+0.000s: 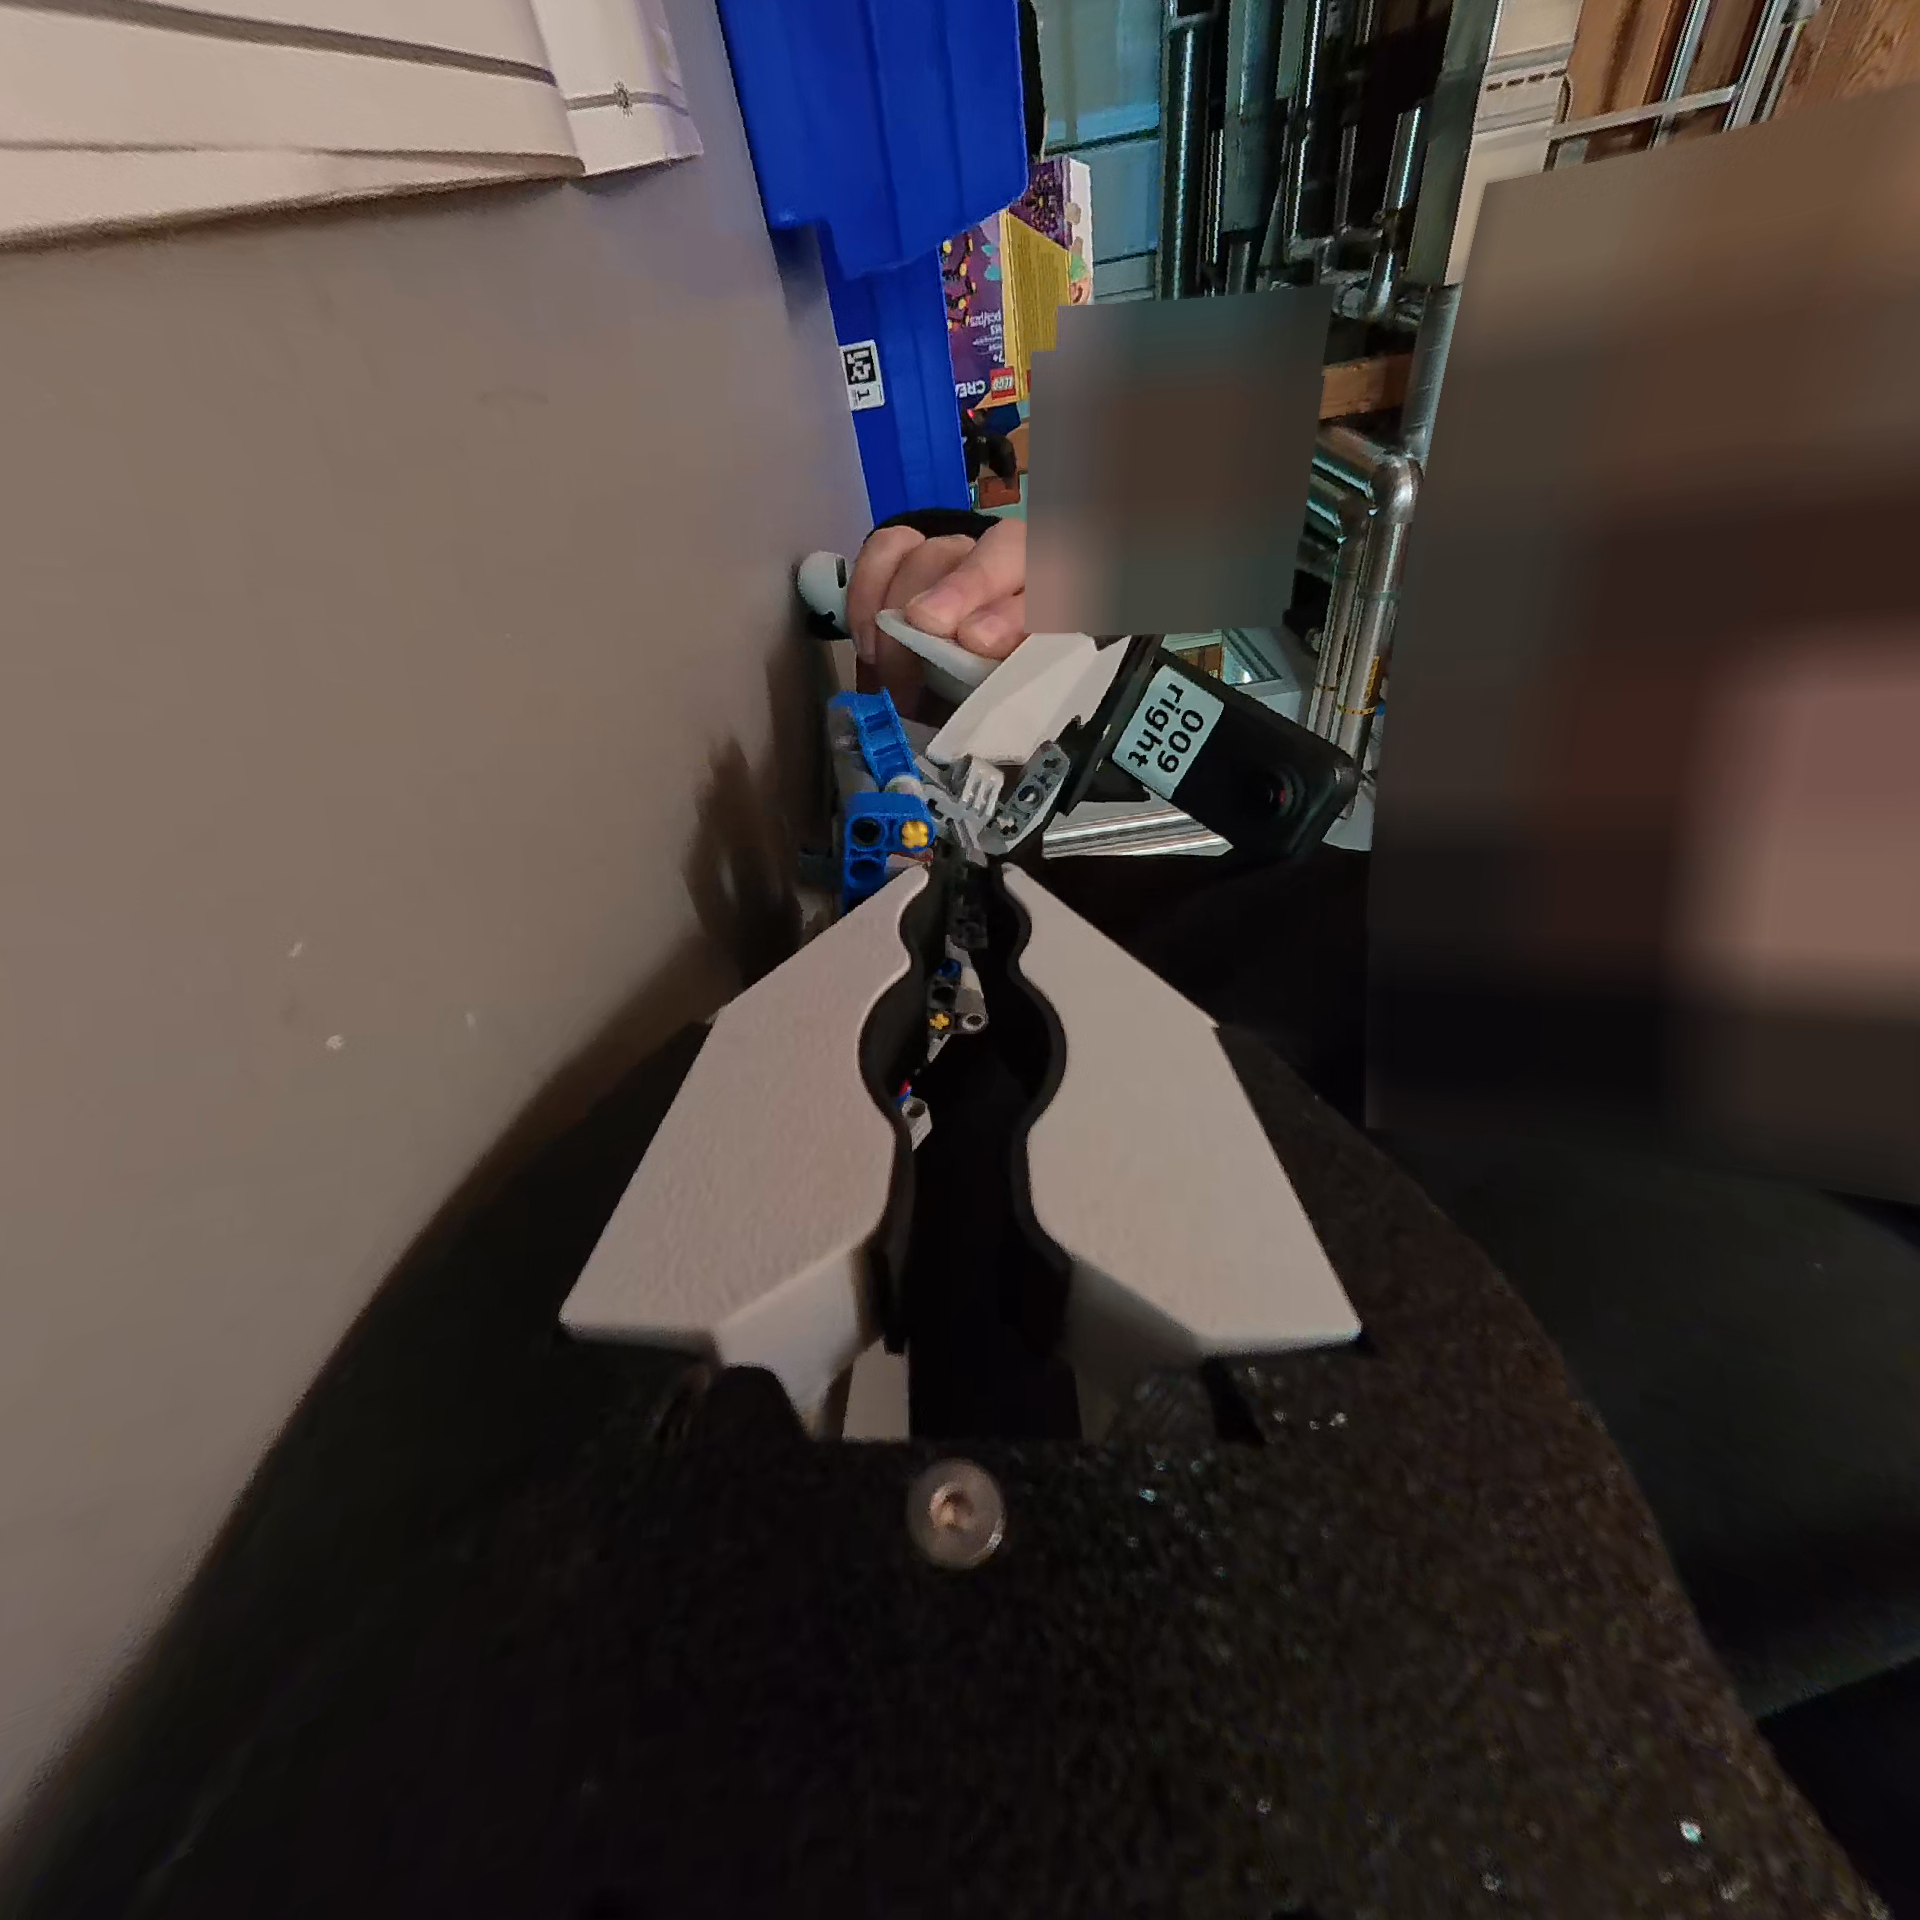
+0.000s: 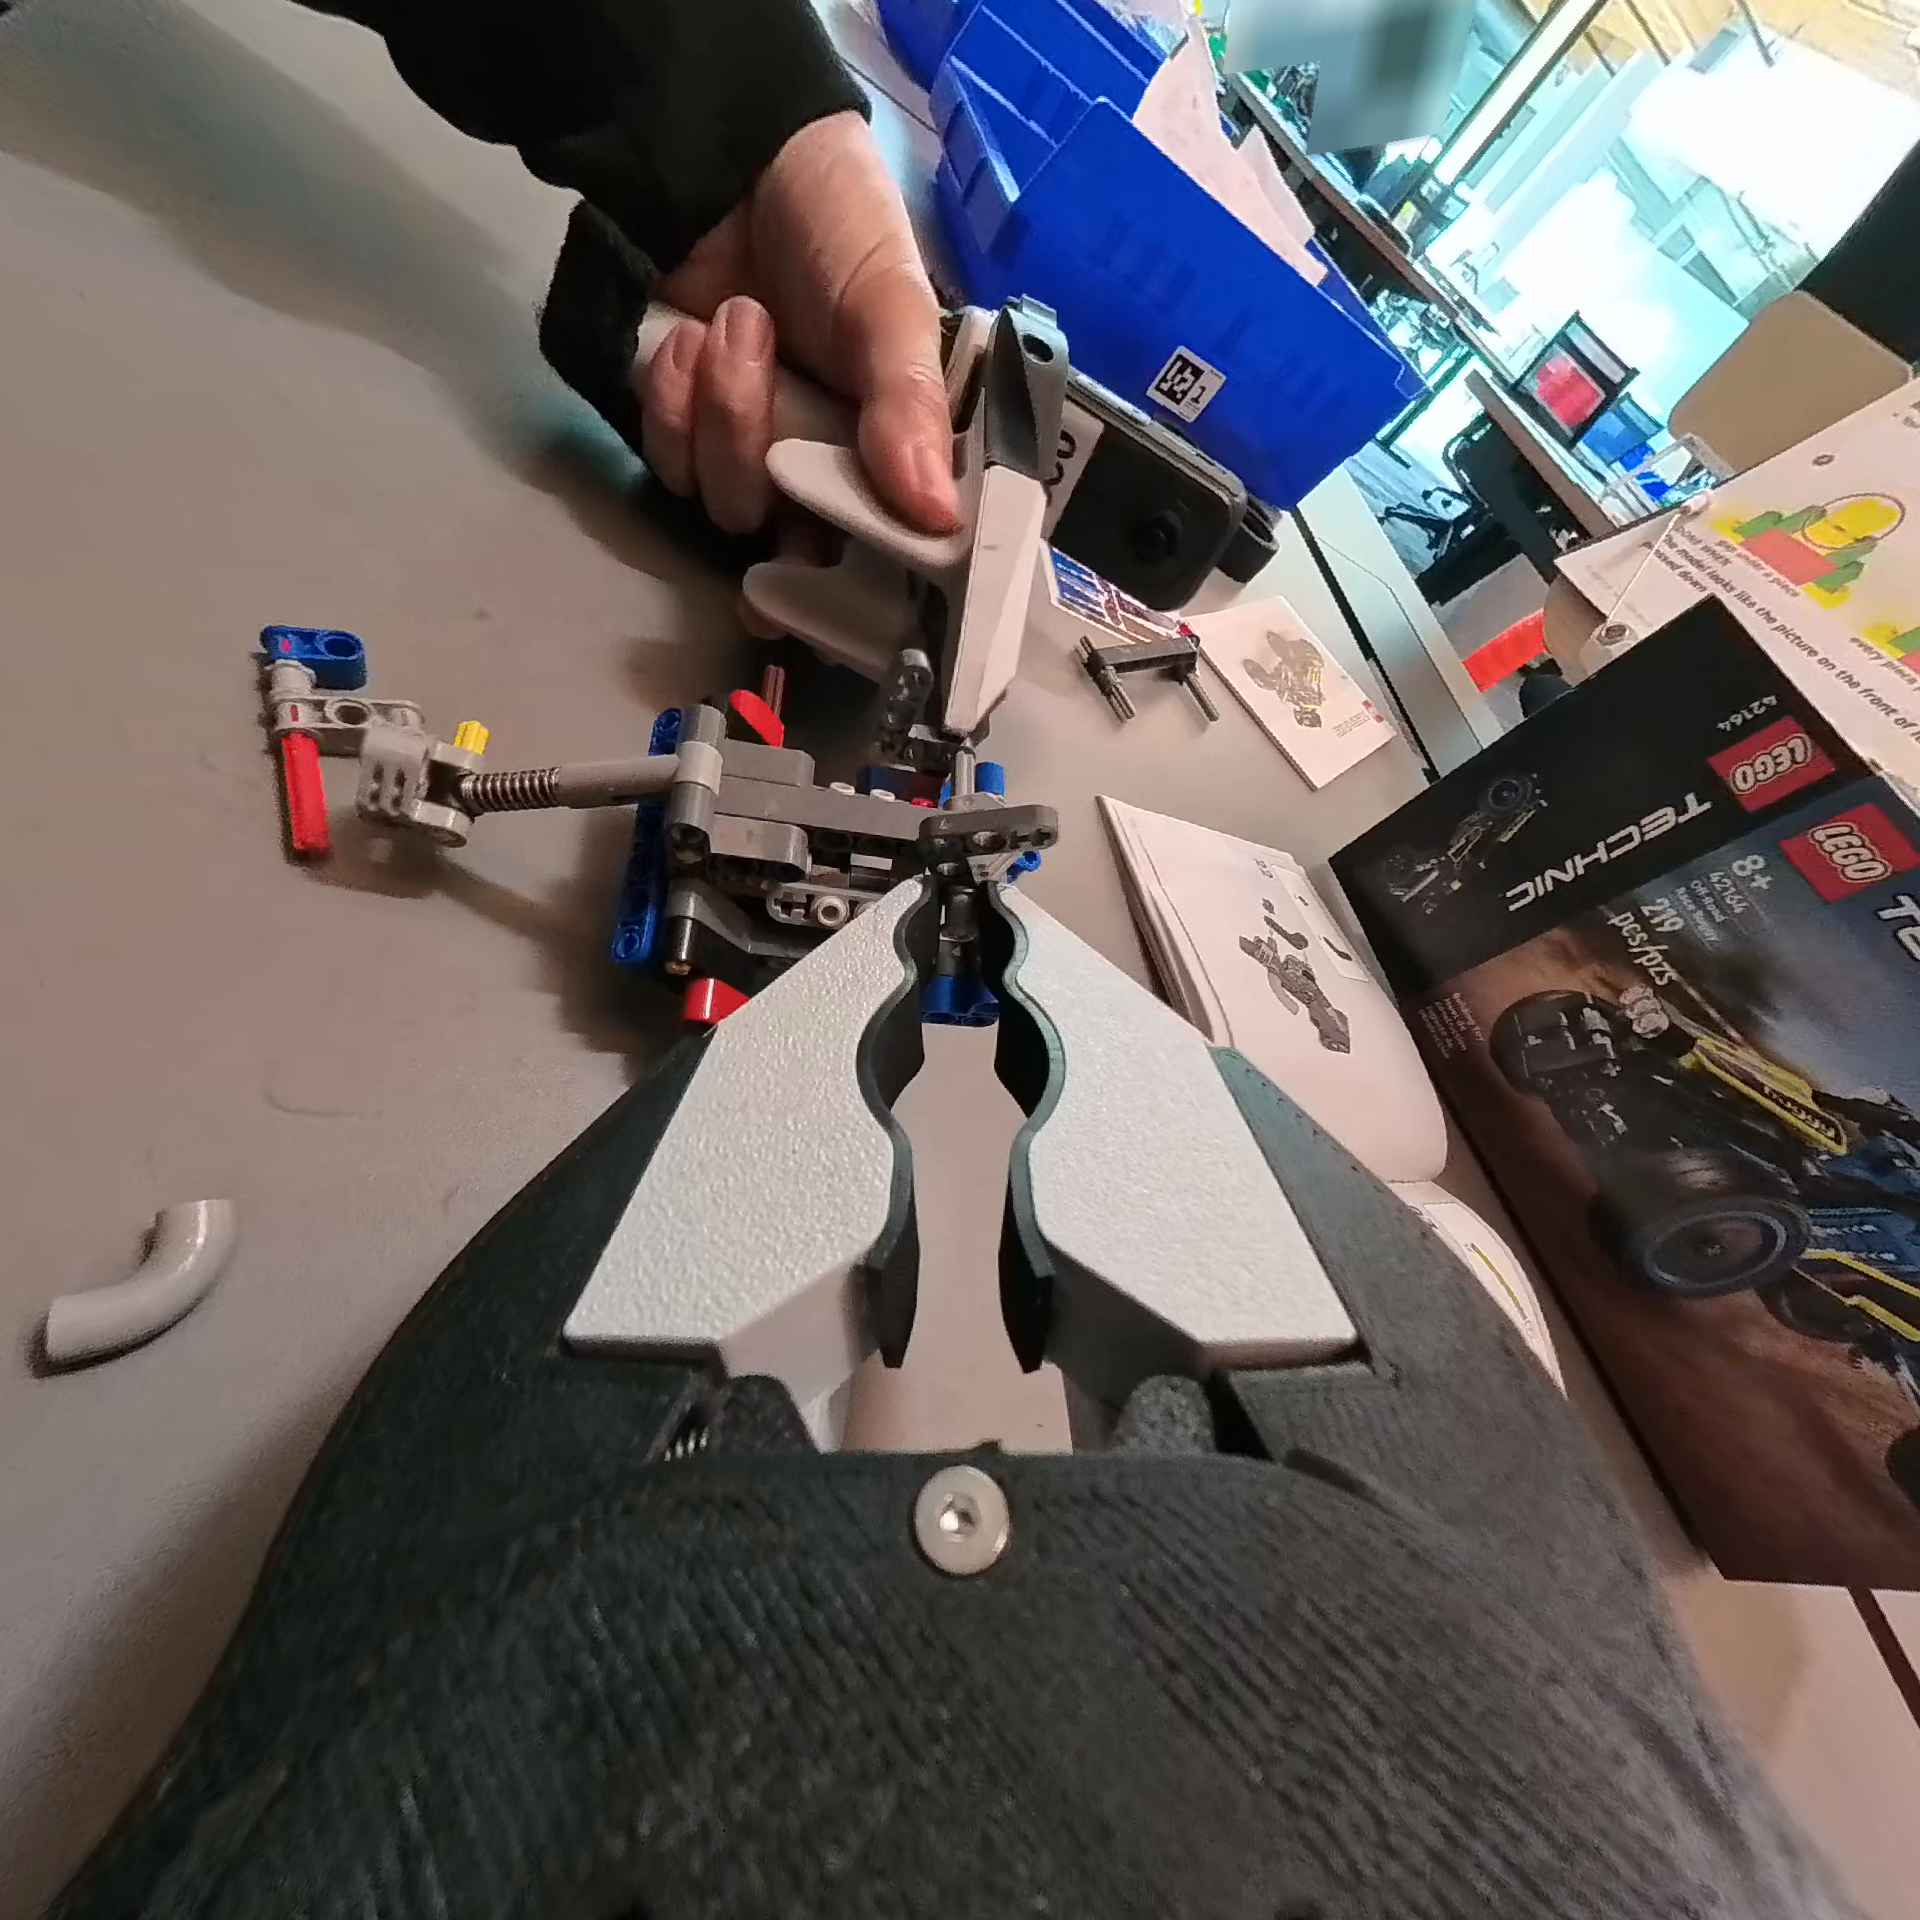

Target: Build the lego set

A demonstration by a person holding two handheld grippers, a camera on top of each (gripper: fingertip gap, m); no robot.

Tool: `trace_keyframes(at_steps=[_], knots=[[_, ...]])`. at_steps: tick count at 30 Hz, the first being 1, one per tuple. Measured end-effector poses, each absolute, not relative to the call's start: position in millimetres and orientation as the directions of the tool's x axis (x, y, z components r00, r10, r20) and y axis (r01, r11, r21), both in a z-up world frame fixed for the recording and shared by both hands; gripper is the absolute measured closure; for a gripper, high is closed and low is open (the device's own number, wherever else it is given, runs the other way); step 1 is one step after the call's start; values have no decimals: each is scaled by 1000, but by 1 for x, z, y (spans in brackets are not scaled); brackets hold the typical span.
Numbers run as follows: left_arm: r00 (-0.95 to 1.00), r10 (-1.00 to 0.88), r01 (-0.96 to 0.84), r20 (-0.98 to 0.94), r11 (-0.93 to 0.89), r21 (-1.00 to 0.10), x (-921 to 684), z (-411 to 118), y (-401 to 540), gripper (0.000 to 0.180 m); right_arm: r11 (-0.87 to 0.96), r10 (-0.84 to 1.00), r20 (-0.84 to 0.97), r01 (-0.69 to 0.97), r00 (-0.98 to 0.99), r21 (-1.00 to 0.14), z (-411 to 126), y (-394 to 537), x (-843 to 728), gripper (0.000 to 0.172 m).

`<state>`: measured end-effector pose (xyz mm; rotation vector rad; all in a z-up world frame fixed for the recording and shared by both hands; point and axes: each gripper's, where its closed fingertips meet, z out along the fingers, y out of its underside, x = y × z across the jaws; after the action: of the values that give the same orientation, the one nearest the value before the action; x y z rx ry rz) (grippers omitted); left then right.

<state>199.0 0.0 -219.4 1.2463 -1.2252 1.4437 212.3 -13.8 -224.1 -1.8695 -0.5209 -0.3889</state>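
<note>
Fingertips of both the left gripper (image 1: pixel 964 883) and the right gripper (image 2: pixel 961 894) pinch nearly closed on the toy brick model (image 2: pixel 769 831) on the table (image 2: pixel 312 1039).

I see a blue bin (image 2: pixel 1174 270) at the back w/ a marker tag, toy set box (image 2: pixel 1662 1039) on the right, open instruction booklet (image 2: pixel 1247 935) beside it, and a grey curved tube piece (image 2: pixel 135 1283) lying apart near-left on the grey table (image 2: pixel 312 1039).

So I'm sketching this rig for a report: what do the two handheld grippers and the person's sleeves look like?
Each gripper has two pale grey wedge fingers with wavy black pads, on a rough black body fixed with a silver screw. The left gripper has a grey handle and a black camera. Both sleeves are black.
</note>
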Motion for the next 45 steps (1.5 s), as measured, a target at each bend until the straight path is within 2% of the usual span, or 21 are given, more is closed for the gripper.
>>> trace_keyframes(at_steps=[14, 32, 45], knots=[[-170, -20, -978, 985, -119, -171, 193, -222, -3, 177, -300, 236, 459, 513, 856, -804, -227, -17, 207, 167], [-199, -61, -968, 978, -146, -206, 196, -225, -4, 177, -321, 238, 448, 505, 862, -801, -230, -18, 209, 167], [-183, -48, -971, 982, -146, -188, 197, -225, -3, 177, -325, 235, 437, 494, 868, -806, -230, -17, 210, 167]])
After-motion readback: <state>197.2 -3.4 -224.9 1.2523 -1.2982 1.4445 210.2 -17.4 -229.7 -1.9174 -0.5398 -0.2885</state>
